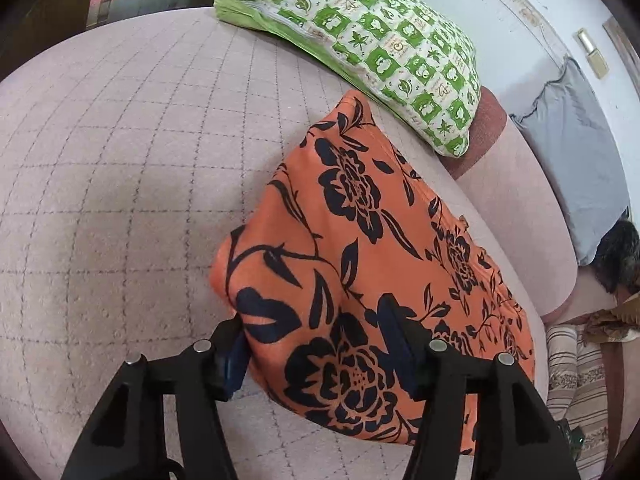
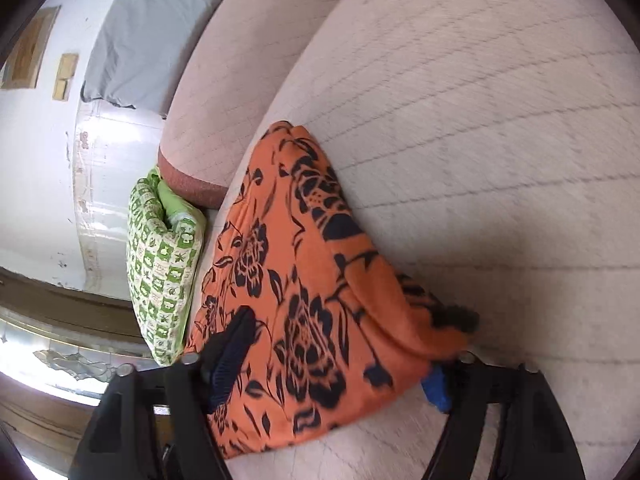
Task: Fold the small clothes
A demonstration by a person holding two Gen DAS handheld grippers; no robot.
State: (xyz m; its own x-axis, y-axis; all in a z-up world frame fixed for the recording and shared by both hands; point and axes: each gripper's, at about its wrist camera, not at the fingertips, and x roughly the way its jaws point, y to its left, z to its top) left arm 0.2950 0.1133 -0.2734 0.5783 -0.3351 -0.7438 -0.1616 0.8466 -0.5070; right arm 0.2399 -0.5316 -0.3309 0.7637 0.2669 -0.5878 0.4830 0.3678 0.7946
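Note:
An orange garment [image 1: 368,216] with a black flower print lies on the pale pink quilted bed cover [image 1: 120,160]. My left gripper [image 1: 316,320] is wide open, its fingers straddling the near fold of the garment, one fingertip [image 1: 232,328] at the left edge and the other resting on the cloth. In the right wrist view the same garment [image 2: 304,280] lies folded in a long strip. My right gripper [image 2: 348,344] is wide open, with the cloth's end between its fingers and one fingertip [image 2: 236,332] on top of the cloth.
A green and white patterned pillow [image 1: 360,40] lies at the head of the bed, touching the garment's far end; it also shows in the right wrist view [image 2: 164,264]. A grey pillow [image 1: 580,152] and a white wall lie beyond. The bed's edge runs along the right.

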